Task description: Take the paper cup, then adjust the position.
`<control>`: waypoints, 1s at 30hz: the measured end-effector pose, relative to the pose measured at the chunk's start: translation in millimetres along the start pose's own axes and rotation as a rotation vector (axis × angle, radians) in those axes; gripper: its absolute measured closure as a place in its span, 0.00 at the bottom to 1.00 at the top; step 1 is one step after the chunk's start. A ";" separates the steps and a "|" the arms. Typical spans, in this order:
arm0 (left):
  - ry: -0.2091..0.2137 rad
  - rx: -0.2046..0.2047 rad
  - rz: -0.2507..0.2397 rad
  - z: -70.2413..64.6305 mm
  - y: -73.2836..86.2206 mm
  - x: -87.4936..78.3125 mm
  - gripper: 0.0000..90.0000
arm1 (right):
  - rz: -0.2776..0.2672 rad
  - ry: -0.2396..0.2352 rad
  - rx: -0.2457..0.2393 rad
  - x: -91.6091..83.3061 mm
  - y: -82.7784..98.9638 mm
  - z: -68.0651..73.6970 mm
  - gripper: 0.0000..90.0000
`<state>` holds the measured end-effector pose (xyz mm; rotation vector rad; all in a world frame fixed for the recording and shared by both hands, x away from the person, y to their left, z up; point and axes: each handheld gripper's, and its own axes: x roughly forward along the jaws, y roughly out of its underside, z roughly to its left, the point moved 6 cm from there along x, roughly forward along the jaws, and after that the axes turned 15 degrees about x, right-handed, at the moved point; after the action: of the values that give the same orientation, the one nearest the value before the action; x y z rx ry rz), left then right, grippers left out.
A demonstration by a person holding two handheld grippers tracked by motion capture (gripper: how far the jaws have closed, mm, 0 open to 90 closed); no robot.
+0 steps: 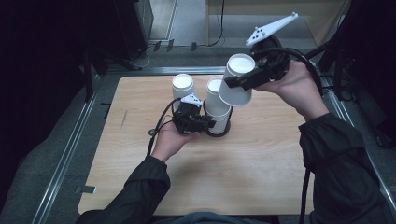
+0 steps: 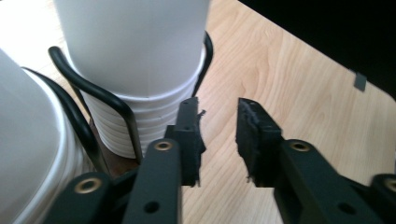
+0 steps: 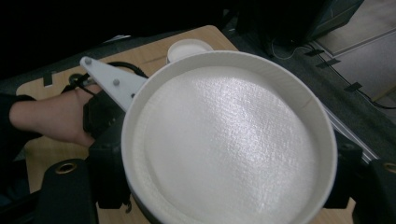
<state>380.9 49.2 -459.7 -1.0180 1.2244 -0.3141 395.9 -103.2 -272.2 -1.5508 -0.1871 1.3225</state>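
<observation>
Holding one inverted paper cup (image 1: 237,84) clamped across its sidewall, the right gripper (image 1: 258,73) carries it above and to the right of the stack of cups (image 1: 216,106) in the black wire holder (image 1: 219,131). Its base tilts up-left, so restacking appears to need a move down-left. The left gripper (image 1: 205,124) rests on the table (image 1: 261,158) just beside the holder, jaws parted and empty.

two grippers: the left gripper (image 1: 208,124), its jaws apart, and the right gripper (image 1: 239,81). one single paper cup (image 1: 237,80), upside down, sits between the right jaws. two stacks of upside-down paper cups: one stack (image 1: 216,103) in a black wire holder (image 1: 219,129) just beside the left jaws, another stack (image 1: 182,86) behind them. one wooden table (image 1: 261,158).
</observation>
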 end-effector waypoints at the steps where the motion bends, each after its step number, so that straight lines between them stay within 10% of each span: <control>1: 0.000 0.000 0.000 0.0 0.0 0.0 0.71 | 0.000 0.000 0.000 0.0 0.0 0.0 0.26; 9: 0.077 0.019 -0.025 -7.0 4.1 -8.3 0.49 | 0.012 -0.027 0.014 -3.0 43.7 0.5 0.26; 30: 0.095 0.110 -0.019 -14.1 33.6 -22.8 0.41 | 0.031 -0.075 0.043 22.1 112.2 -6.7 0.26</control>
<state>350.0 76.6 -471.4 -0.9290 1.2693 -0.4440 356.5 -142.3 -372.4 -1.4746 -0.1810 1.4020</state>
